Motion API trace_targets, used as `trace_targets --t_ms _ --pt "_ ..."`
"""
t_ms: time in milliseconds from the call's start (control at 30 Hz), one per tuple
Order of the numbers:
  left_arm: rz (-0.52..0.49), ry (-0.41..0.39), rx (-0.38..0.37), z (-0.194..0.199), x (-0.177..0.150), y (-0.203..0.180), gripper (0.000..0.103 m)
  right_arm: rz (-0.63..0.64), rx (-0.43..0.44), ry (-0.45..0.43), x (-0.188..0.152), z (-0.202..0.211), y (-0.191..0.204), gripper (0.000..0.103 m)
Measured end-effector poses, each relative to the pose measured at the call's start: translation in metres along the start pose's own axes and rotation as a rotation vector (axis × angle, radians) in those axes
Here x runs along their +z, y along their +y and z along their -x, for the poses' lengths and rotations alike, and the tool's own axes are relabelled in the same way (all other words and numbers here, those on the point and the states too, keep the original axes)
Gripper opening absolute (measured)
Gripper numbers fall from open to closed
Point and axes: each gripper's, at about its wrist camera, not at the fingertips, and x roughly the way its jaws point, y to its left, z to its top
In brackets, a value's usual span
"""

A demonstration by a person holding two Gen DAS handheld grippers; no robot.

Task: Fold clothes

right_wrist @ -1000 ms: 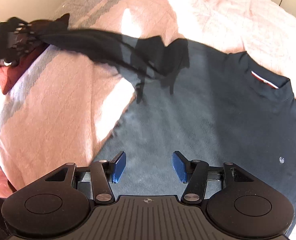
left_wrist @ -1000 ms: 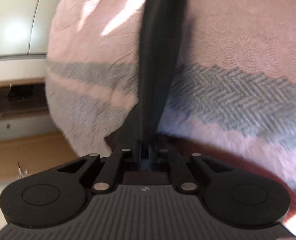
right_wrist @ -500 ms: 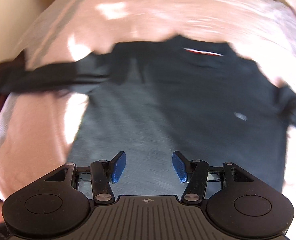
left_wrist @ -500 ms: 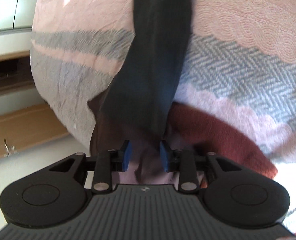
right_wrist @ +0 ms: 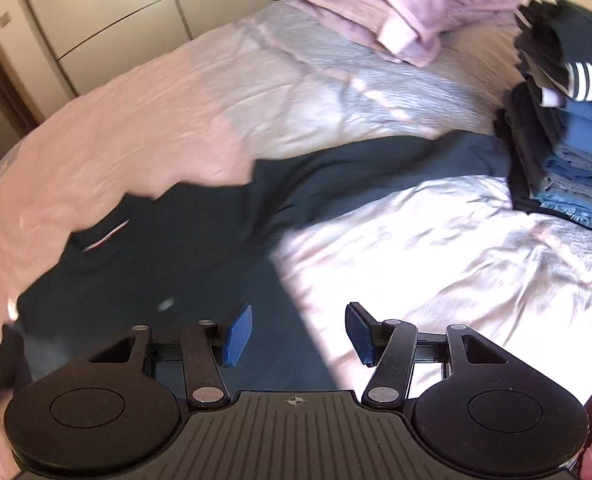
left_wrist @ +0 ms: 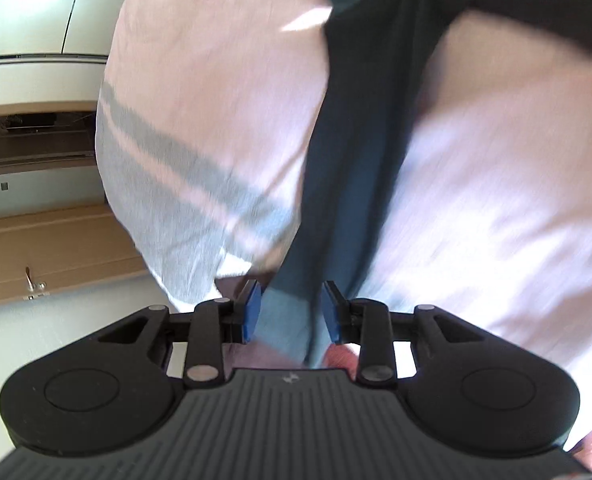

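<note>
Since a second ago the left gripper (left_wrist: pixel 290 312) has let go of the sleeve (left_wrist: pixel 356 168): its jaws, then shut on the dark cloth, have just been opening and now stand slightly apart, with the sleeve's end lying between the blue pads (left_wrist: pixel 251 311) but not pinched. The right gripper (right_wrist: pixel 298 334) has swung round from above the shirt's chest to its edge; its jaws are about half open and hold nothing.

The shirt (right_wrist: pixel 184 240) (dark teal, with a small pale mark on the chest) lies spread on the bed (right_wrist: pixel 436 240), over a pink and grey cover. Its collar, with a red-and-white label, shows at the left of the right wrist view, and one sleeve stretches toward a stack of folded clothes (right_wrist: pixel 568 148) at the bed's far right, its end near the stack's base. A folded pink pile (right_wrist: pixel 396 12) sits beyond, at the bed's far end. Cupboard doors (right_wrist: pixel 116 12) stand behind the bed. In the left wrist view a red cloth (left_wrist: pixel 338 358) peeks out just under the jaws, and a wooden drawer front (left_wrist: pixel 48 256) stands to the left.
</note>
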Motion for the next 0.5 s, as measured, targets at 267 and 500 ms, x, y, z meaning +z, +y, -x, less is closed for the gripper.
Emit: trace_targets --t_ms 267,500 --pt "0.003 -0.083 -0.115 0.084 0.127 -0.056 0.034 -0.004 0.053 -0.007 0.061 -0.031 -0.085 0.056" --pt "-0.031 -0.081 -0.14 0.11 0.179 -0.078 0.035 0.031 0.088 -0.039 0.095 -0.091 -0.11 0.056"
